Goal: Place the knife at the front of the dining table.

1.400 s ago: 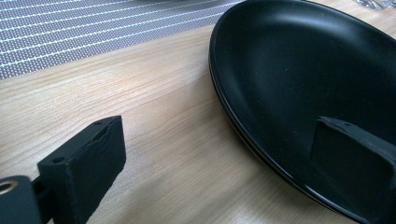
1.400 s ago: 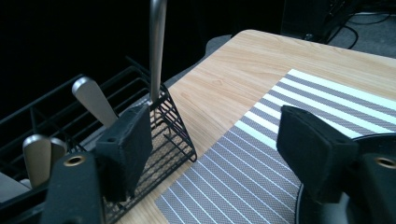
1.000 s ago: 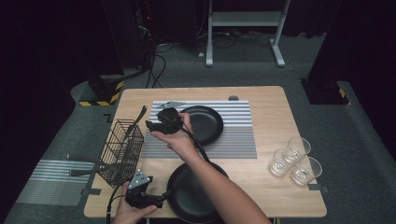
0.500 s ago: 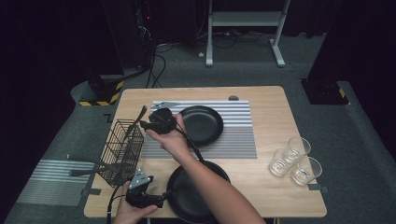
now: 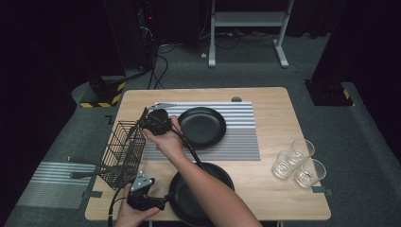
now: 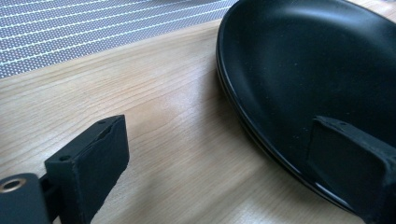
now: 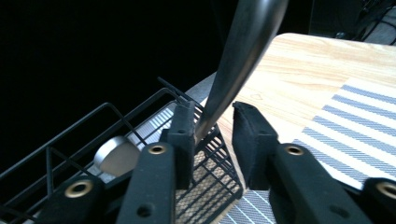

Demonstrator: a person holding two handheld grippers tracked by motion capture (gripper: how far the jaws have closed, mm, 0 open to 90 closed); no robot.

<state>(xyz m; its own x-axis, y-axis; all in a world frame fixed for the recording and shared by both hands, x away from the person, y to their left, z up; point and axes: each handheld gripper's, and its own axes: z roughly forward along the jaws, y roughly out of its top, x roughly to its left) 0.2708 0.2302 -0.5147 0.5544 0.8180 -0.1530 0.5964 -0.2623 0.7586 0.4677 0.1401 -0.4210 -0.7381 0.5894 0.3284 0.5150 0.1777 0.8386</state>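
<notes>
A black wire basket (image 5: pixel 124 153) lies at the table's left, with utensil handles (image 5: pixel 85 163) sticking out past the edge. My right gripper (image 5: pixel 144 118) is at the basket's far end. In the right gripper view a dark metal utensil handle (image 7: pixel 238 60) rises between the jaws of my right gripper (image 7: pixel 212 116). The jaws have just been closing; the handle rests against one pad while a gap remains at the other. My left gripper (image 5: pixel 158 203) stays low at the front edge, open, straddling the rim of the near black pan (image 6: pixel 303 60).
A second black pan (image 5: pixel 202 126) sits on the striped mat (image 5: pixel 241 137). A silver utensil (image 5: pixel 163 105) lies at the mat's far left corner. Three glasses (image 5: pixel 298 163) stand at the right. A round silver utensil end (image 7: pixel 114 154) shows inside the basket.
My right gripper has moved left from beside the far pan to the basket's far end, and its jaws have narrowed. The left hand has stayed put.
</notes>
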